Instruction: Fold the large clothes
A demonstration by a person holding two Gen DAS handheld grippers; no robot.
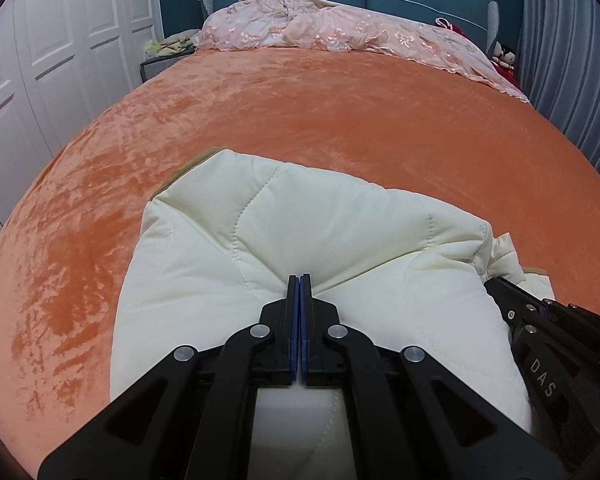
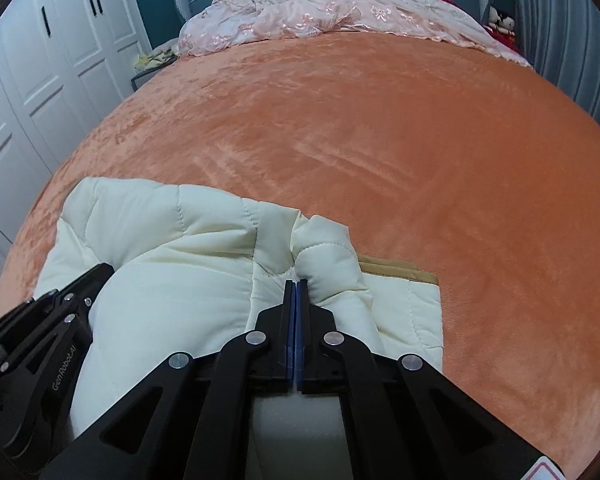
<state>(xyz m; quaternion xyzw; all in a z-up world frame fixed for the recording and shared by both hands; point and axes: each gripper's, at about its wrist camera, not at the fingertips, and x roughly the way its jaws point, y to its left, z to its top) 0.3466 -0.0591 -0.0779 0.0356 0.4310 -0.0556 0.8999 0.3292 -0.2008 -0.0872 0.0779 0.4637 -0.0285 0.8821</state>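
Cream quilted coat at the near edge of the bed

We see the orange bed point(image 1: 340, 120) open beyond the cream coat point(image 1: 300, 232), its tan hem edge point(image 2: 400, 270) lying flat; our left gripper point(image 1: 299, 280) and right gripper point(image 2: 296, 285), side by side, each pinch its fabric tight.

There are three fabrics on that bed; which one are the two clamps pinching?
The cream quilted coat, nearest the camera. Both the left gripper and right gripper are shut on it. The orange blanket and pink lace cover lie untouched.
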